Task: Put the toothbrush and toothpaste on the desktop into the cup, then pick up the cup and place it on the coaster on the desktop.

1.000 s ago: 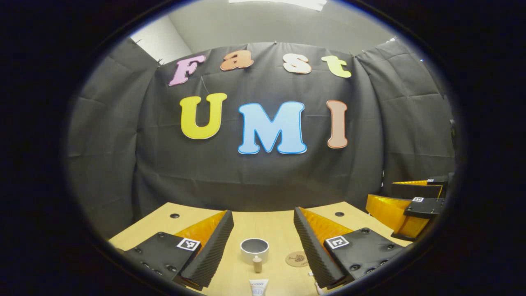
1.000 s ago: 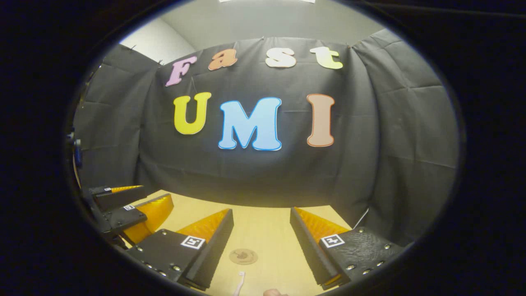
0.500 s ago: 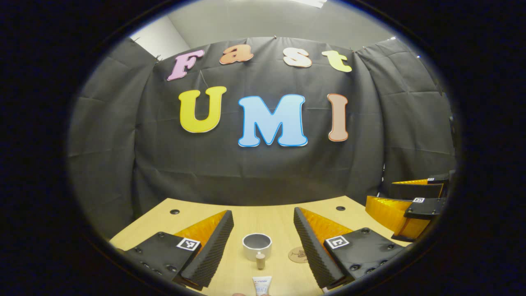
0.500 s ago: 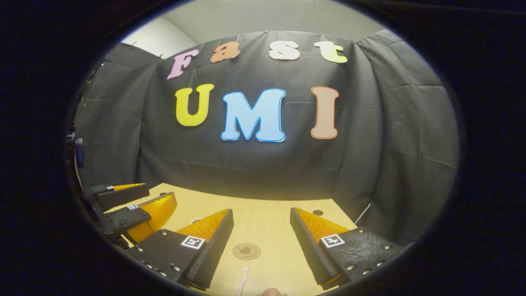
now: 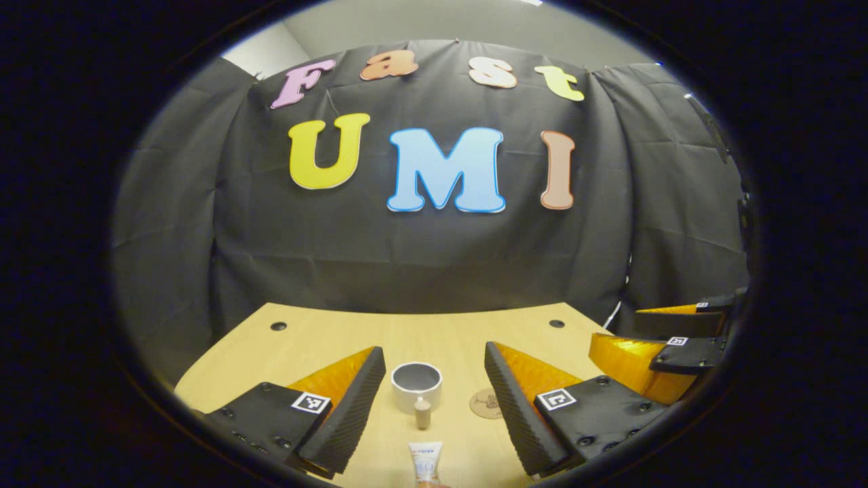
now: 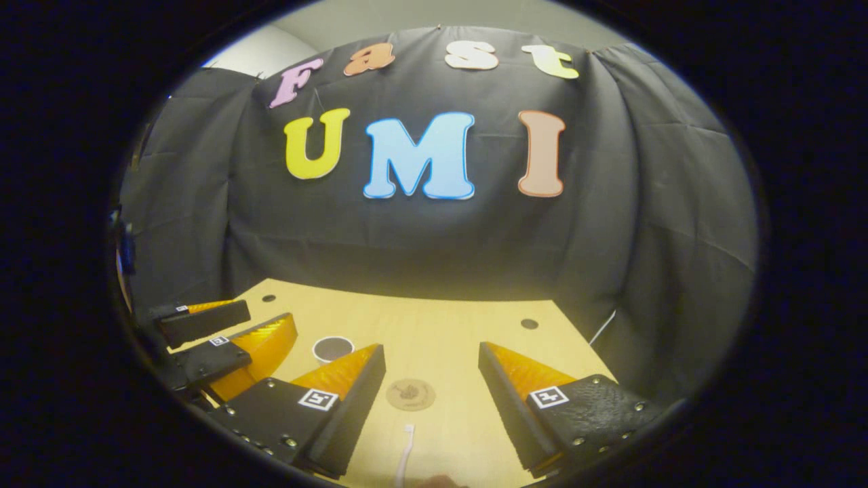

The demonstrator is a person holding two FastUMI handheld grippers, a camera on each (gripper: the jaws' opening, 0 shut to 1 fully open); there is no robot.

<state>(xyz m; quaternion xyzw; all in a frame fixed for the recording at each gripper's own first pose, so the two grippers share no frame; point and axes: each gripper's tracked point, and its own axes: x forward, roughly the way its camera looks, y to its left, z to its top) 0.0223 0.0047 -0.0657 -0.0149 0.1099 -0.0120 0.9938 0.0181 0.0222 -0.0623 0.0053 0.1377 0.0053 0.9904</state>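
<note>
Black cloth backs the bench (image 5: 319, 332), where the cup (image 5: 416, 384) stands at lower centre, toothpaste (image 5: 425, 463) below it, coaster (image 6: 410, 394) and toothbrush (image 6: 405, 454) lower centre. Left tongs (image 5: 428, 400) and right tongs (image 6: 432, 400) hover apart, empty, seemingly aimed for 2 pickups.

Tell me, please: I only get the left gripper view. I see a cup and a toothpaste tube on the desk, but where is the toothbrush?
Observer: In the right gripper view the toothbrush lies flat on the desktop, between the open fingers of the right gripper, near the bottom of the picture.
Operator: And the coaster? A finger half hides it for me.
Observer: There the coaster shows whole: a round brown disc with nothing on it, just beyond the toothbrush's head.
Operator: Is the cup touching it?
Observer: No. The cup stands to the coaster's left, with bare desktop between them.
</note>
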